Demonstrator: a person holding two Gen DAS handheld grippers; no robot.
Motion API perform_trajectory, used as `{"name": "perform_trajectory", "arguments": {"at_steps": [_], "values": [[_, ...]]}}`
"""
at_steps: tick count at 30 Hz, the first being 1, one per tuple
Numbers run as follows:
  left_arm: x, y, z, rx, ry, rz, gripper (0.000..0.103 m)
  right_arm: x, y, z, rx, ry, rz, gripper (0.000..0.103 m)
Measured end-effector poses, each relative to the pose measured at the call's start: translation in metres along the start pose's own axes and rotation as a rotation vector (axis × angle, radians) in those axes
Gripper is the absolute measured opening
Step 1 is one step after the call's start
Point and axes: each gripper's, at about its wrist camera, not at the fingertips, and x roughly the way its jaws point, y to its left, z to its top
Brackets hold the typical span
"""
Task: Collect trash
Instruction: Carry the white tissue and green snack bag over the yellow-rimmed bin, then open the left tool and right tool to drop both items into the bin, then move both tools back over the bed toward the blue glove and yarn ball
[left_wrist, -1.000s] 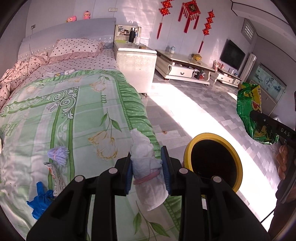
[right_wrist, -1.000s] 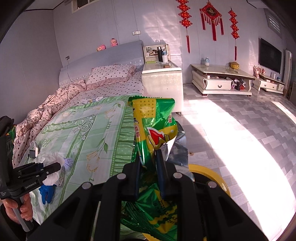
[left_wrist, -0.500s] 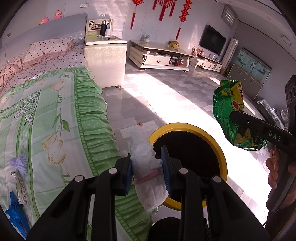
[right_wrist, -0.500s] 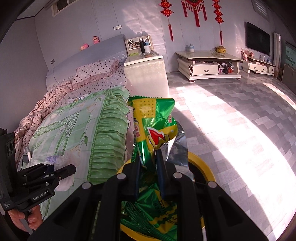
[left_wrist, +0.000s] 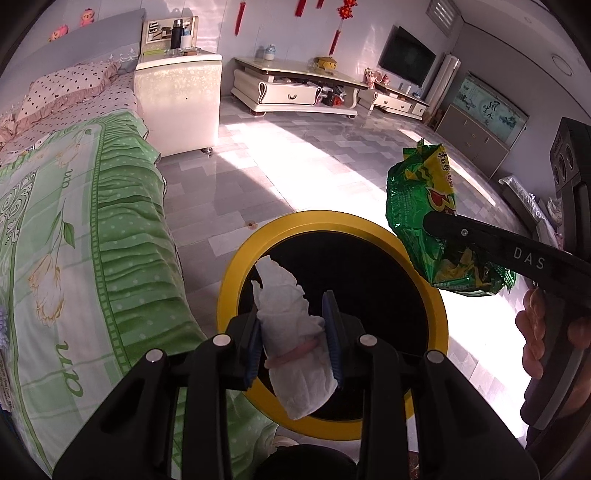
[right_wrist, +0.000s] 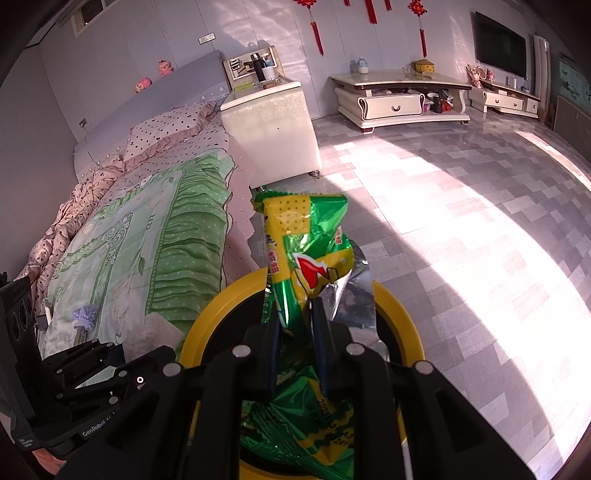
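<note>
Here, the bed with its green floral frilled quilt (left_wrist: 85, 236) fills the nine o'clock side of the left wrist view, and the grey tiled floor (right_wrist: 461, 221) spreads toward one o'clock. Just beside the bed stands the round black bin with a yellow rim (left_wrist: 236, 266), at six o'clock in both views. The left gripper (left_wrist: 293, 332) hangs over the bin's mouth, its blue pads pinching a crumpled white tissue wad with a pink band (left_wrist: 291, 321). The right gripper (right_wrist: 298, 343) has its fingers pressed tight on a crinkled green and yellow foil snack bag (right_wrist: 306, 236), also over the bin; in the left view that bag sits at three o'clock.
</note>
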Motion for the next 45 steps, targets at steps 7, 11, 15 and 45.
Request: {"name": "perform_trajectory", "arguments": {"at_steps": [7,11,15,45], "values": [[0.007,0.004,0.0,-0.013,0.008,-0.011,0.038,0.0,-0.006,0.001,0.024,-0.007,-0.011,0.023],[0.004,0.008,0.001,-0.036,0.001,-0.015,0.049,-0.003,-0.008,0.0,0.033,-0.024,-0.037,0.037],[-0.003,0.014,0.0,-0.048,-0.01,-0.013,0.063,-0.007,-0.009,-0.002,0.045,-0.034,-0.047,0.046],[-0.137,0.172,-0.058,-0.194,-0.135,0.228,0.084,-0.01,0.109,-0.004,-0.096,-0.042,0.06,0.072]]}}
